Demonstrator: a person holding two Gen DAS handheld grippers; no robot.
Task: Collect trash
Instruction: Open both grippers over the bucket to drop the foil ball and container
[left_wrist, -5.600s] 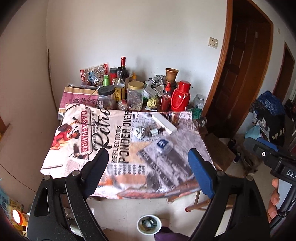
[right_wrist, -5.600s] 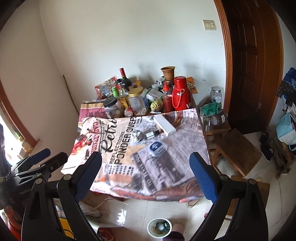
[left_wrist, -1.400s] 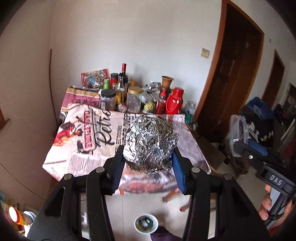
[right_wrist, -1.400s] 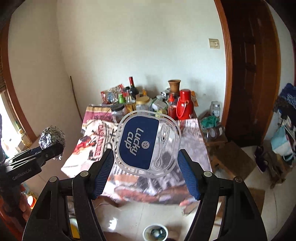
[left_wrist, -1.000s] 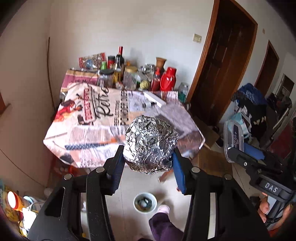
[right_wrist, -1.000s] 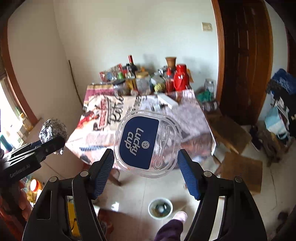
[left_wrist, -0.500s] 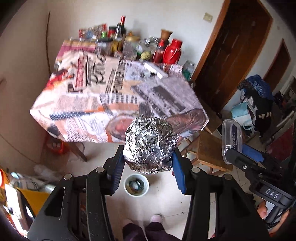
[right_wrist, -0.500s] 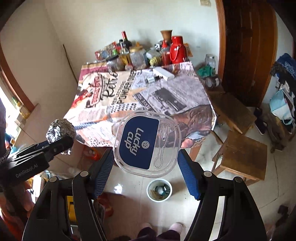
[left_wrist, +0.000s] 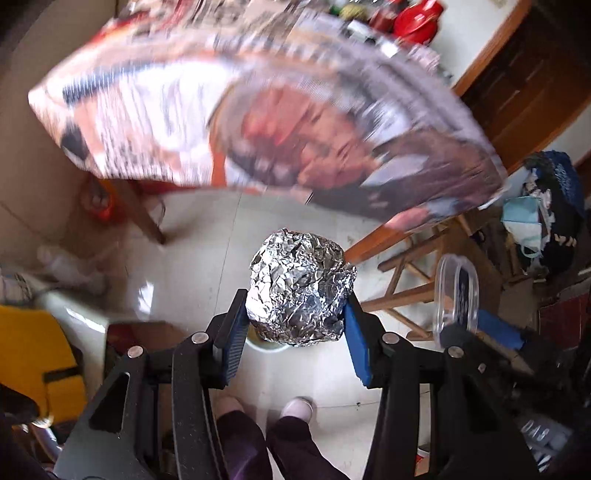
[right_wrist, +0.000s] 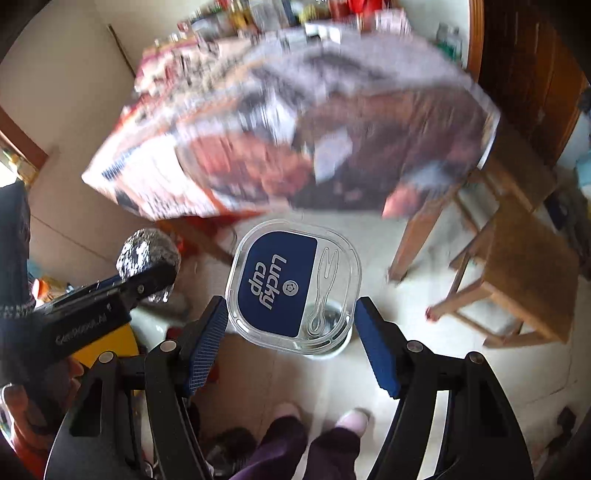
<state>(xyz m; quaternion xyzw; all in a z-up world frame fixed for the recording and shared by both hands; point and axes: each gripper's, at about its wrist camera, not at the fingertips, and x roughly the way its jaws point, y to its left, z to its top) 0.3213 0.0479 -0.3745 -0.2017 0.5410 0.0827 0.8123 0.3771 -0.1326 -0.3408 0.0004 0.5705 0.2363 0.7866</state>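
Observation:
My left gripper (left_wrist: 295, 332) is shut on a crumpled foil ball (left_wrist: 301, 286), held above the floor; the ball also shows at the left of the right wrist view (right_wrist: 147, 254). My right gripper (right_wrist: 291, 328) is shut on a clear plastic "Lucky cup" lid (right_wrist: 293, 286) with a blue label; the lid shows edge-on in the left wrist view (left_wrist: 456, 291). A small white trash bin sits on the floor, mostly hidden behind the foil ball (left_wrist: 266, 345) and behind the lid (right_wrist: 327, 352). Both grippers hang over it.
The table with the printed cloth (left_wrist: 258, 110) (right_wrist: 295, 129) is blurred above. A wooden stool (right_wrist: 524, 266) stands at the right. A yellow object (left_wrist: 33, 354) lies at the left. The person's feet (left_wrist: 299, 408) stand on the pale tiled floor.
Both grippers have tilted down from the table toward the floor, still holding the foil ball and the lid. The white bin is now right under them, behind the held items.

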